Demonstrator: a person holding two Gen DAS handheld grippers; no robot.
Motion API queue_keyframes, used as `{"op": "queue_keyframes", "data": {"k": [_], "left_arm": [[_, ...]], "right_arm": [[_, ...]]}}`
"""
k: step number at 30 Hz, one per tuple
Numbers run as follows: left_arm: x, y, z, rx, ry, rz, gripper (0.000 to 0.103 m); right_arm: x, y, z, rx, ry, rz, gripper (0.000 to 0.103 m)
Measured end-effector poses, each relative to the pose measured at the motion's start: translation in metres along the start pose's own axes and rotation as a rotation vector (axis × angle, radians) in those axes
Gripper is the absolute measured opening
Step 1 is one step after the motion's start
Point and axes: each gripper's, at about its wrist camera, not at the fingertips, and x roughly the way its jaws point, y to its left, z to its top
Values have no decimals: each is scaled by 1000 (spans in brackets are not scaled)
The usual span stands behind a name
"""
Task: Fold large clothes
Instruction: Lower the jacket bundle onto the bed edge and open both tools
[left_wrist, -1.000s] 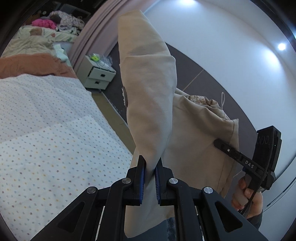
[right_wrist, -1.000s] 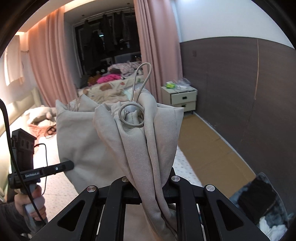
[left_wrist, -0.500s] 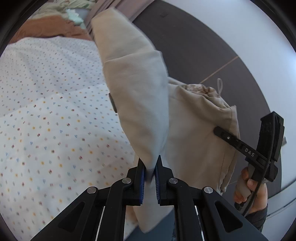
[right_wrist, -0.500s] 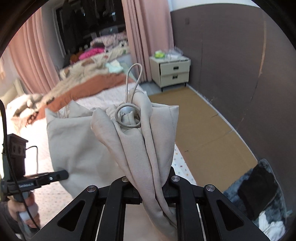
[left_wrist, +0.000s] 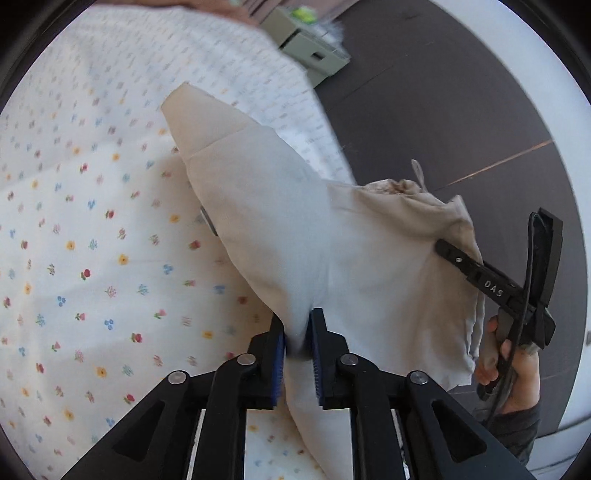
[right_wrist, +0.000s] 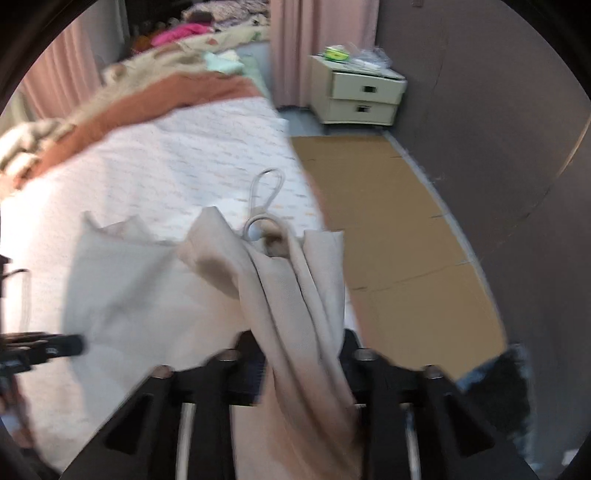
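Observation:
A beige hooded garment (left_wrist: 280, 229) hangs between my two grippers above the bed. My left gripper (left_wrist: 298, 332) is shut on a fold of it, its blue pads pinching the cloth. My right gripper (right_wrist: 299, 350) is shut on a bunched part of the same garment (right_wrist: 295, 288) near the hood, where a drawstring loop (right_wrist: 264, 192) sticks up. The right gripper also shows in the left wrist view (left_wrist: 495, 288), held by a hand. The left gripper shows at the left edge of the right wrist view (right_wrist: 40, 349).
The bed with a white flower-print sheet (left_wrist: 92, 240) lies below the garment. An orange blanket (right_wrist: 177, 96) and piled clothes lie at its far end. A cream nightstand (right_wrist: 360, 96) stands by the dark wall. Cardboard (right_wrist: 402, 240) covers the floor beside the bed.
Both grippers have tilted downward toward the bed with the garment still held. The views now show the sheet and floor instead of the ceiling and curtains.

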Motion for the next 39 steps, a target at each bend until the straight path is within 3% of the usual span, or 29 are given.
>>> {"op": "queue_keyframes", "data": {"k": [2, 5, 8, 17, 21, 24, 25, 26, 27, 28, 32, 39], "left_arm": [[5, 5, 2, 3, 27, -1, 29], [3, 9, 0, 18, 16, 6, 41], [-1, 8, -3, 34, -1, 3, 46], [10, 3, -2, 83, 23, 18, 47], [9, -2, -14, 120, 23, 37, 46], [11, -7, -21, 149, 32, 40, 44], [13, -9, -21, 160, 29, 47, 42], [15, -10, -20, 170, 27, 59, 33], [18, -12, -19, 179, 31, 71, 29], [19, -13, -18, 181, 36, 67, 28], [27, -20, -13, 215, 27, 68, 25], [30, -26, -13, 235, 26, 92, 25]], "right_arm": [[-7, -16, -5, 69, -28, -59, 53], [-31, -44, -27, 169, -75, -62, 58], [-48, -70, -57, 270, -67, -80, 62], [-46, -132, -177, 612, 14, 17, 62], [-29, -139, -215, 708, 37, 66, 62], [-9, -138, -229, 763, 42, 158, 62], [-4, -138, -233, 778, 33, 193, 60], [1, -137, -235, 785, 17, 231, 48], [7, -136, -233, 790, 6, 238, 37], [9, -138, -234, 801, -7, 223, 16], [10, -141, -226, 819, -59, 196, 8], [16, -145, -223, 854, -41, 144, 8]]}}
